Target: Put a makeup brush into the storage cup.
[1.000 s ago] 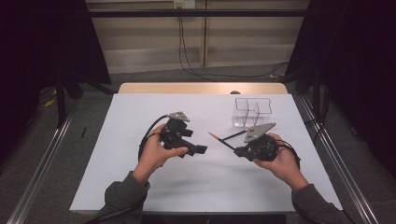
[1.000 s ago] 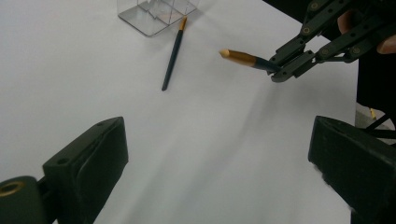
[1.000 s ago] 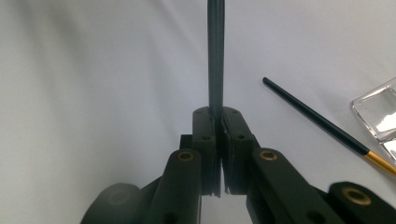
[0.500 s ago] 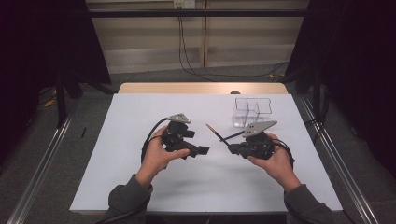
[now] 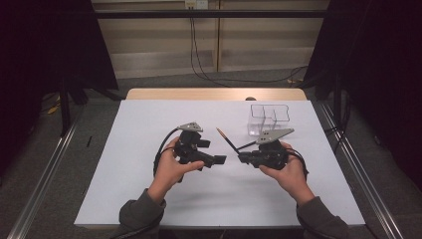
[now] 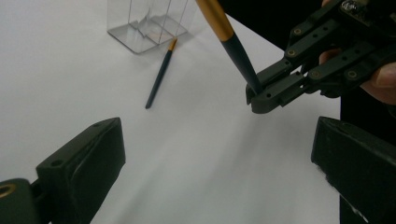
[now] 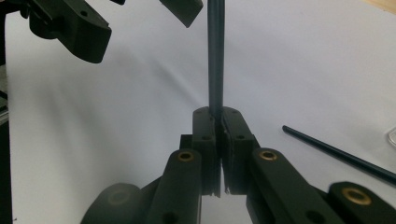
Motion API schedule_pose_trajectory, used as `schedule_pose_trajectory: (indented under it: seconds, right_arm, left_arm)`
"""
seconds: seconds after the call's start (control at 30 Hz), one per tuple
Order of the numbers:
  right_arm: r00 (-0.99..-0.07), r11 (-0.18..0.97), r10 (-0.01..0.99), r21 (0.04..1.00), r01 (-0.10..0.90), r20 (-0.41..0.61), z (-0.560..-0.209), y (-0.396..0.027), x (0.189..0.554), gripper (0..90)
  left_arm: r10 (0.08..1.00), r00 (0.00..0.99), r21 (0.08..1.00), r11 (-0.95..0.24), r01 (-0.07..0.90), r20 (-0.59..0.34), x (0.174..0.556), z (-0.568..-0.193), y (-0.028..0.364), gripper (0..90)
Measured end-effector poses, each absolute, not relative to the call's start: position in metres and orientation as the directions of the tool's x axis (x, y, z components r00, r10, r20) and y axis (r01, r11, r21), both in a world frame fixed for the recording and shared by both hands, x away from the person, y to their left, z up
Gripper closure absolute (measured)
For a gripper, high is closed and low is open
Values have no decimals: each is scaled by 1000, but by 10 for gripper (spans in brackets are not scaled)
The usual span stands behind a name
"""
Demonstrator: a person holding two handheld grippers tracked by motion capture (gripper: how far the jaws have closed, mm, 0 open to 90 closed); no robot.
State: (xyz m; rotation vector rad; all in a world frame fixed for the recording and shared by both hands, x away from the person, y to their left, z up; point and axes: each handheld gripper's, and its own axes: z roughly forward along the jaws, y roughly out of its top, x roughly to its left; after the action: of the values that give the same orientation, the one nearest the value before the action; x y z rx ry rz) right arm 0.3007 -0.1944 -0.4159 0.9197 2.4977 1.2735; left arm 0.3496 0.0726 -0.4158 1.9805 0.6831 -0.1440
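White paper covers the table (image 5: 149, 199), which gives the dark brushes a plain backing that makes them easy to pick out. At about one o'clock from the table's middle stands a clear holder (image 5: 268, 118) with compartments, probably where the brushes are meant to end up. The right gripper (image 5: 245, 158) has its jaws pressed together on the dark handle tip of a brush (image 5: 226, 139), whose gold end slants up toward eleven o'clock, clear of the paper, likely to offer the free length to the other hand. The left gripper (image 5: 219, 160) waits just beside it, jaws spread and holding nothing. A second brush (image 6: 160, 74) lies flat near the holder's foot.
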Motion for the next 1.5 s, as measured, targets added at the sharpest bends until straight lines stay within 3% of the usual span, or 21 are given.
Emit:
schedule_pose_trajectory:
  seconds: [0.17,0.2,0.4,0.7,1.1,1.5]
  right_arm:
    - [-782,425,610,781,457,126,-417,-190,302,855]
    - [-785,424,606,782,456,130,-418,-189,302,855]
    - [-787,412,602,792,450,135,-417,-184,302,856]
    - [-784,398,604,799,450,142,-415,-181,302,855]
    - [-794,410,593,801,436,129,-415,-175,302,855]
    - [-785,390,602,805,448,146,-413,-173,303,854]
  left_arm:
    - [389,821,803,-265,534,-417,348,-416,74,142]
    - [394,823,810,-257,526,-409,348,-416,74,201]
    - [398,821,823,-225,521,-410,346,-418,73,327]
    - [389,806,822,-179,541,-446,345,-420,72,595]
    - [360,782,810,-108,576,-508,346,-424,71,771]
    - [338,763,798,-52,600,-551,346,-425,71,794]
